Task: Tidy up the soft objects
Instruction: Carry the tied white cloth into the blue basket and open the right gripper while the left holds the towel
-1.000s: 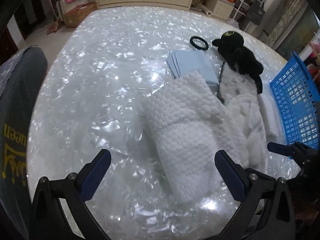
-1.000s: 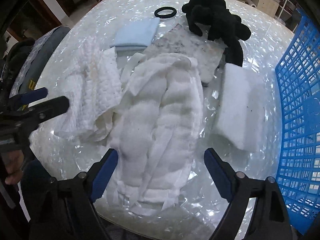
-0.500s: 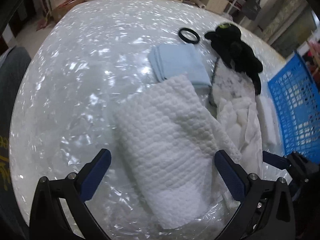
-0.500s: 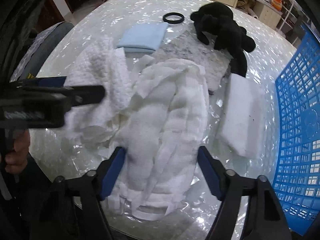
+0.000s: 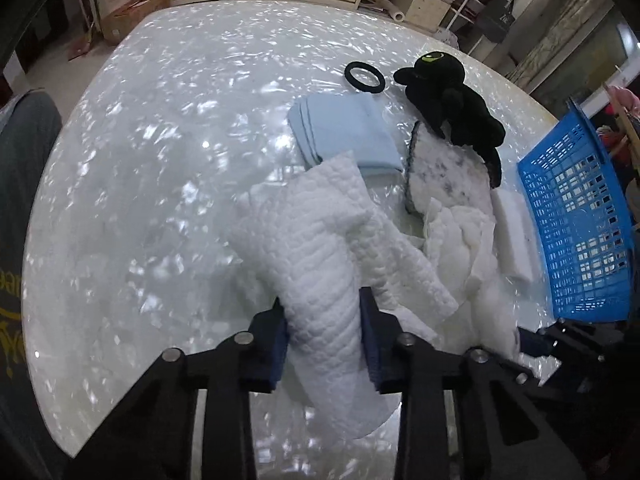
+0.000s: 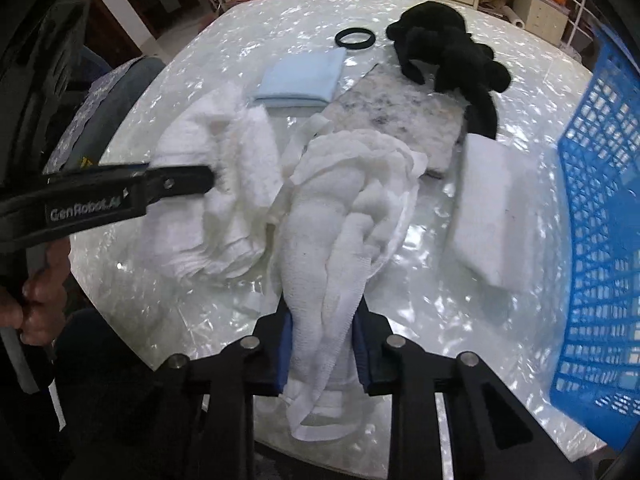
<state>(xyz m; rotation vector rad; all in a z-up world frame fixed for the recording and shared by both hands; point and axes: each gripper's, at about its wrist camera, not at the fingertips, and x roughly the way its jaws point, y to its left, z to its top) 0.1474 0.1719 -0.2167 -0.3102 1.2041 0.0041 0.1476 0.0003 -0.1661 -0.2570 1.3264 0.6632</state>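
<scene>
**Grippers pinch two white cloths on pearly table**

Both tools have just closed their jaws. The left gripper (image 5: 323, 334) squeezes the near end of a quilted white towel (image 5: 320, 248), its blue pads pressed into the bunched fabric; the towel's lower edge sags out of sight beneath the jaws. The right gripper (image 6: 322, 346) clamps a crumpled gauzy white cloth (image 6: 344, 216), whose loose loops dangle below its fingers.

Beyond both tools lie a folded pale-blue cloth (image 5: 344, 132), a black ring (image 5: 365, 77), a black plush toy (image 5: 452, 108) resting partly on a speckled white pad (image 5: 448, 178), and a flat white folded piece (image 6: 492, 208). A blue basket (image 6: 600, 216) to the right is cut off at the frame edge.

Only the right wrist view shows the left tool from the side, lettered "GenRobot.AI", with a hand (image 6: 36, 296) gripping its handle. Only the left wrist view shows the plush toy's green eyes.
</scene>
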